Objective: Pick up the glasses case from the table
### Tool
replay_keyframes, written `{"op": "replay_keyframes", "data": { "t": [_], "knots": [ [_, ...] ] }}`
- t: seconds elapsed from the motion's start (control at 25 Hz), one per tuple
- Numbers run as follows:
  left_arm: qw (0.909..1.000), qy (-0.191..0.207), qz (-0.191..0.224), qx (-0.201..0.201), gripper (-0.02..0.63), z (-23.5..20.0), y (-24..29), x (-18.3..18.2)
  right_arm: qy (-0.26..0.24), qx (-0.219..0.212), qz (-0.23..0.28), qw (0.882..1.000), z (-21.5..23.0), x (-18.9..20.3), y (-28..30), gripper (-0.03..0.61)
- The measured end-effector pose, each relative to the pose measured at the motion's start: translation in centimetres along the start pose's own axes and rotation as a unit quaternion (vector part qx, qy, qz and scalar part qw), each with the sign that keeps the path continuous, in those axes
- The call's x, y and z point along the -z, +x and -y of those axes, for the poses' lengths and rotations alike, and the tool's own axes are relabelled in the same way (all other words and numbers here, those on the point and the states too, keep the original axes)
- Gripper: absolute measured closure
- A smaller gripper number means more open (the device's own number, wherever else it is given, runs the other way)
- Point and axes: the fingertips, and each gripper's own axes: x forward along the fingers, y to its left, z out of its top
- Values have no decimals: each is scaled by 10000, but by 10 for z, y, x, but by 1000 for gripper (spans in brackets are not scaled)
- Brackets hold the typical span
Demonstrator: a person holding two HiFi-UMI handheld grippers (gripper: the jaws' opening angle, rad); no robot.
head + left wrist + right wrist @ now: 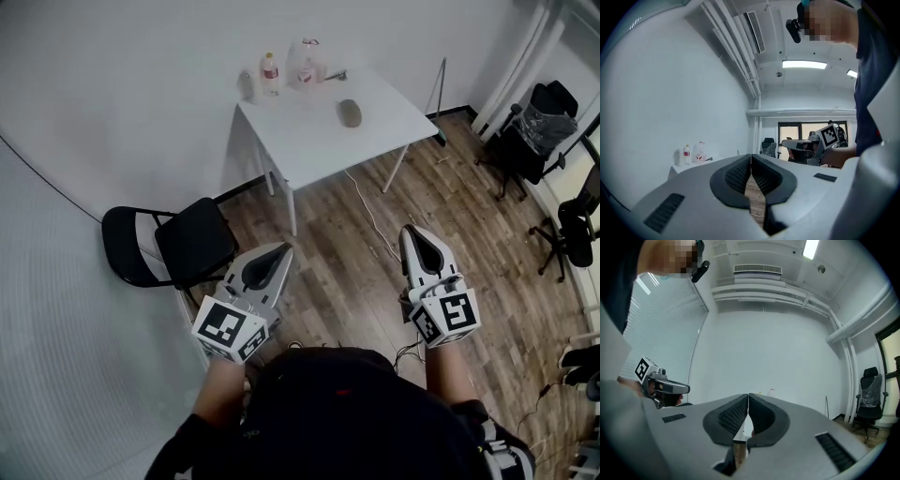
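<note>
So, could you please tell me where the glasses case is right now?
In the head view, the glasses case lies on the white table, right of the bottles at its back edge.

No readable text, bottle label (270,67) too small to make out

- The right gripper (748,394) has its dark ribbed pads meeting at the tips, with nothing between them.
- Left of the right gripper, the left gripper (661,387) is held level, its marker cube towards the person.
- Just above the jaw tips, a small bottle (772,392) stands far off against the white wall (778,348).
- Far right of the jaws stands a black office chair (867,401).
- High above them hangs an air conditioner (757,269).
- Blinds (665,319) fill the upper left.
</note>
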Motion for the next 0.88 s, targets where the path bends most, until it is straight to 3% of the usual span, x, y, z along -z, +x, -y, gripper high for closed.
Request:
{"op": "replay_keyframes", "data": {
  "t": [0.36,0.56,0.88],
  "knots": [
    [9996,91,-139,219,591,-44,-8,16,49,111,-120,9999,-33,17,34,557],
    [9994,58,-150,308,591,-60,19,19,144,250,-255,9993,-7,31,53,557],
    [9998,-94,-164,82,591,-99,107,21,176,59,-264,9995,64,44,121,557]
  ]
}}
